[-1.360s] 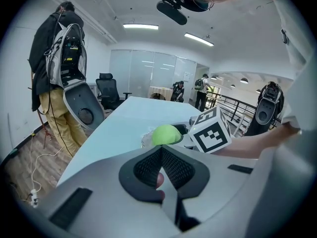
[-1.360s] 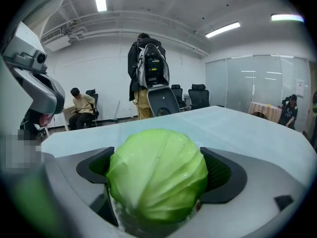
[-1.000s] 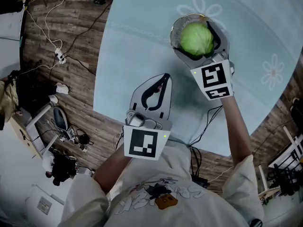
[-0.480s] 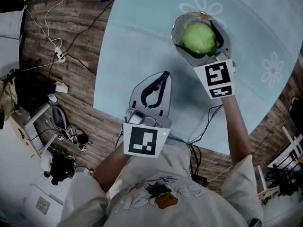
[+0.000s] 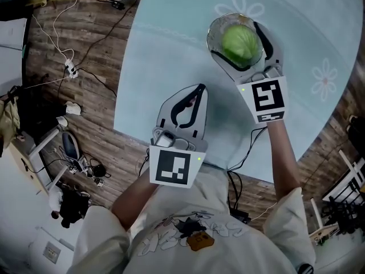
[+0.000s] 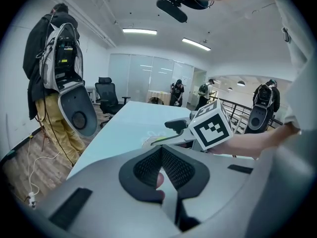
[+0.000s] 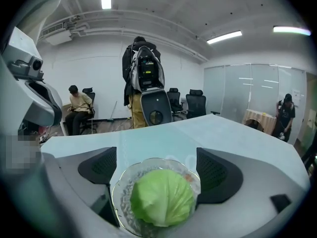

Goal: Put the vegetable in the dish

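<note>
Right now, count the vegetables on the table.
1. A green cabbage sits in the glass dish, between the right gripper's open jaws. No other vegetable shows.

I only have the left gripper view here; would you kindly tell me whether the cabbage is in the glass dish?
Observer: Yes; the right gripper view shows the cabbage sitting inside the glass dish.
Operator: Is the right hand-held gripper clamped on it?
Observer: No, the right hand-held gripper has its jaws apart, one on each side of the dish.
Operator: Where does the dish stand?
Observer: In the head view, on the pale-blue tablecloth, at a white flower print.
</note>
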Demonstrator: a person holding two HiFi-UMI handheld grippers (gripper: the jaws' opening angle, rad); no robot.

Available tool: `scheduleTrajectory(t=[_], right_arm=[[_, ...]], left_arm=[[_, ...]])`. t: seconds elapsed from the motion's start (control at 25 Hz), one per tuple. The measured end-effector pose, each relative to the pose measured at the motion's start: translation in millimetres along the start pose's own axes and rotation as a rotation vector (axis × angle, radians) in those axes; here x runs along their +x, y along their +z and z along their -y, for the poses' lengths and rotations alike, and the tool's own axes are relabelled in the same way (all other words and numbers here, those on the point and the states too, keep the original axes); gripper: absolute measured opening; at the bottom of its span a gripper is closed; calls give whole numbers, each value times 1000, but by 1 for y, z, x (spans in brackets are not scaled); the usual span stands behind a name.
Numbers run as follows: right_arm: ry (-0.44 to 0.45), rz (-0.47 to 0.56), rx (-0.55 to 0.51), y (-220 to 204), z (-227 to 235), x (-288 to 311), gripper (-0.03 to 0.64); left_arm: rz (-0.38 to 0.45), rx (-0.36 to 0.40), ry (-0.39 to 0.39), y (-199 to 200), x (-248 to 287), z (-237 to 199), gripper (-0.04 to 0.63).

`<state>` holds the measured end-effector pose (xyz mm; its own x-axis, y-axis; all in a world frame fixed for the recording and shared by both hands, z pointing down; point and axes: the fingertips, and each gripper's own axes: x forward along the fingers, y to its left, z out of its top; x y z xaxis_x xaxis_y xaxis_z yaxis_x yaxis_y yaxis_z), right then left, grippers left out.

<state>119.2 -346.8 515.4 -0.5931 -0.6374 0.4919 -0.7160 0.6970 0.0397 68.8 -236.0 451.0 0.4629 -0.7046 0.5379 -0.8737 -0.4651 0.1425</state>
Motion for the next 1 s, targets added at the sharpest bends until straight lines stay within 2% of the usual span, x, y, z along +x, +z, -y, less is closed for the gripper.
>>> scheduleTrajectory(t=[0.16, 0.32, 0.56, 0.8, 1.0], right_arm=[[-17, 8, 45, -2, 4, -3, 523], [-37, 17, 55, 10, -5, -21, 514], [-93, 29, 99, 22, -22, -46, 468], [-171, 5, 114, 31, -51, -73, 365], [-205, 9, 131, 45, -70, -91, 358]], left_arm=[[14, 16, 1, 1, 1, -4, 6], [22, 20, -13, 6, -21, -2, 6], [45, 22, -26, 15, -52, -1, 6], [82, 40, -49, 21, -91, -1, 6], [95, 55, -70, 26, -115, -2, 6]])
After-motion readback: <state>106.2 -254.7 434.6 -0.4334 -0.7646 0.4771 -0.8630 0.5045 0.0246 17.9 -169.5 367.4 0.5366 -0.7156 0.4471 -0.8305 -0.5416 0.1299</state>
